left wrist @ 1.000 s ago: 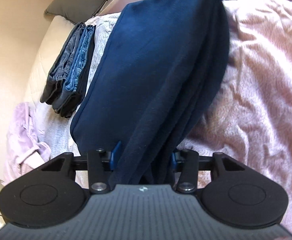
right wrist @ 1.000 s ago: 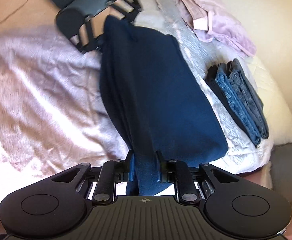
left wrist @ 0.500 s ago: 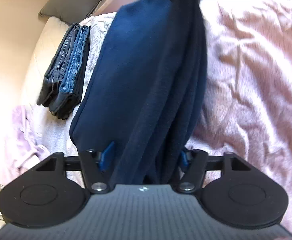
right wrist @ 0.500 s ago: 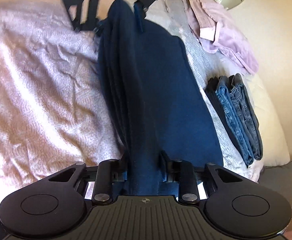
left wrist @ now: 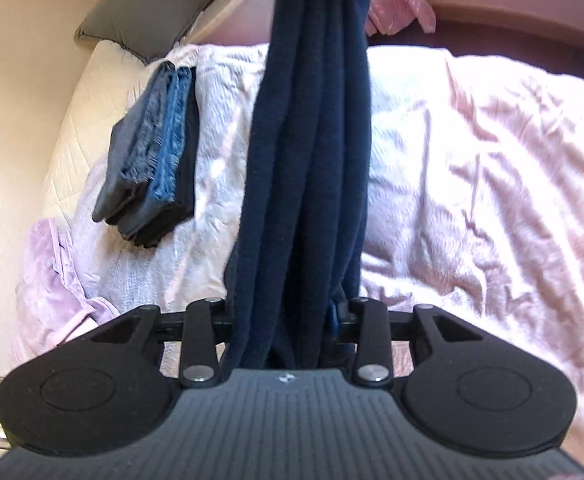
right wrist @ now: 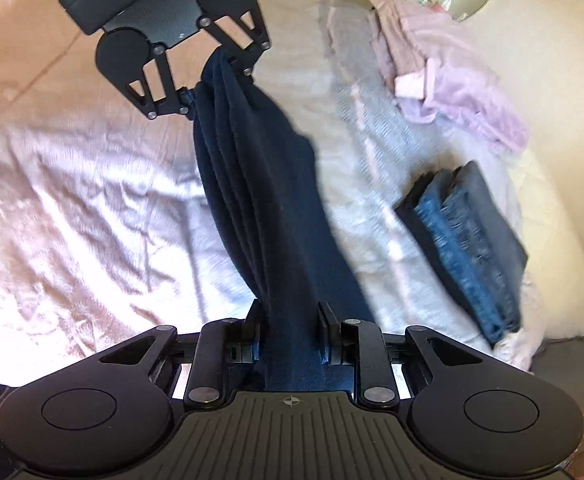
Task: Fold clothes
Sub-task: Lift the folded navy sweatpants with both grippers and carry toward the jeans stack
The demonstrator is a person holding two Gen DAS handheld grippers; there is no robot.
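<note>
On the bed (left wrist: 491,160), covered by a wrinkled pale pink blanket (right wrist: 72,200), most of the surface lies bare. A lighter woven throw (right wrist: 371,208) runs along the side next to the cream wall. The navy garment (right wrist: 268,208), folded lengthwise into a long bunched strip, is the biggest item: it hangs stretched between the two grippers, lifted above the blanket, pleats running along its length, with one broader flap drooping on the side toward the jeans. In the left wrist view the same garment (left wrist: 307,160) rises from the jaws to the top of frame.

Stack of folded jeans (right wrist: 471,248) sits on the throw near the wall, well apart from the garment; also seen in the left wrist view (left wrist: 152,160). A crumpled lilac cloth (right wrist: 451,80) lies farther along the throw, near the bed's corner, not folded. Grey pillow (left wrist: 152,4) at the far end by the wall.

Left gripper (right wrist: 212,76) is seen from the right wrist camera at the far end of the strip; its jaws have just been closing and are clamped on the bunched end of the garment, fabric filling the gap. Right gripper (right wrist: 290,328) has its jaws partly apart but pinching the near end of the garment, cloth packed between the fingers (right wrist: 325,332).
</note>
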